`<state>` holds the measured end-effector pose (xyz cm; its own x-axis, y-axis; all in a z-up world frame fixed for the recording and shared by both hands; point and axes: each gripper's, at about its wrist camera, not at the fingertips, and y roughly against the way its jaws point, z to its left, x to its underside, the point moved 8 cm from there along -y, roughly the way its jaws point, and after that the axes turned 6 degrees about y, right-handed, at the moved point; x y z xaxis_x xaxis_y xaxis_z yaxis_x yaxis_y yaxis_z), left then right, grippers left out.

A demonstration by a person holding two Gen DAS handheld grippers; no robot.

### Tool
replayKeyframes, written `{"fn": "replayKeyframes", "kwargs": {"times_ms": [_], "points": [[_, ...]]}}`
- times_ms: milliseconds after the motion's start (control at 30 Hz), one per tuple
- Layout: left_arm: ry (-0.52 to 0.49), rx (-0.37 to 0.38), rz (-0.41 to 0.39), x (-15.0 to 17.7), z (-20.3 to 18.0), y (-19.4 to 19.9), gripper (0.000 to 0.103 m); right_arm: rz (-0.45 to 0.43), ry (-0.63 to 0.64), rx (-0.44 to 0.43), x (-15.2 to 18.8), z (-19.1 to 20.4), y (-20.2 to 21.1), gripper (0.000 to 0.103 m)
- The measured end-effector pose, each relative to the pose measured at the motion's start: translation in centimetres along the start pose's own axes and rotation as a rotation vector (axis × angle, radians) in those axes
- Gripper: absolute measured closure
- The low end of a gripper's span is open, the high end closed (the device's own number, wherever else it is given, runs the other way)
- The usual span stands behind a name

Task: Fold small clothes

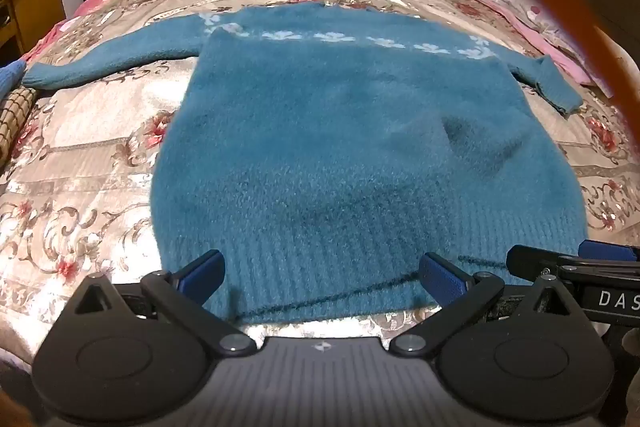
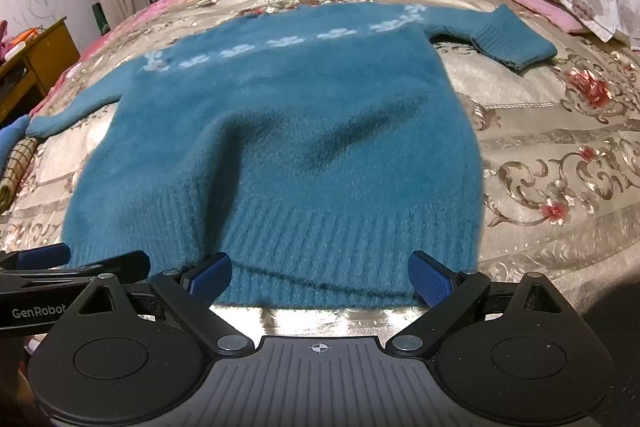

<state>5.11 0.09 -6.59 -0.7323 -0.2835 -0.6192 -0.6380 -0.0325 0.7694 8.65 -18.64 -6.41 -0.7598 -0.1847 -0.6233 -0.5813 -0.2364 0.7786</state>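
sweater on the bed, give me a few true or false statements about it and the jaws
1. The teal sweater lies spread on the floral bedspread. True.
2. The left gripper has its jaws clamped on the hem. False: the jaws stand wide open over the ribbed hem, gripping nothing.
3. A row of pale flowers runs across the sweater's chest. True.
4. The sweater is already folded in half. False: it lies flat, both sleeves out to the sides.
5. The right gripper holds a sleeve. False: its jaws are open and empty near the hem.
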Motion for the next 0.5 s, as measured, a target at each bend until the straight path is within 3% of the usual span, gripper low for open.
{"fn": "replayKeyframes", "kwargs": {"times_ms": [500], "points": [[0.003, -0.001, 0.006, 0.09, 0.10, -0.20, 0.000, 0.001, -0.001, 0.003, 0.17, 0.01, -0.31, 0.007]]}}
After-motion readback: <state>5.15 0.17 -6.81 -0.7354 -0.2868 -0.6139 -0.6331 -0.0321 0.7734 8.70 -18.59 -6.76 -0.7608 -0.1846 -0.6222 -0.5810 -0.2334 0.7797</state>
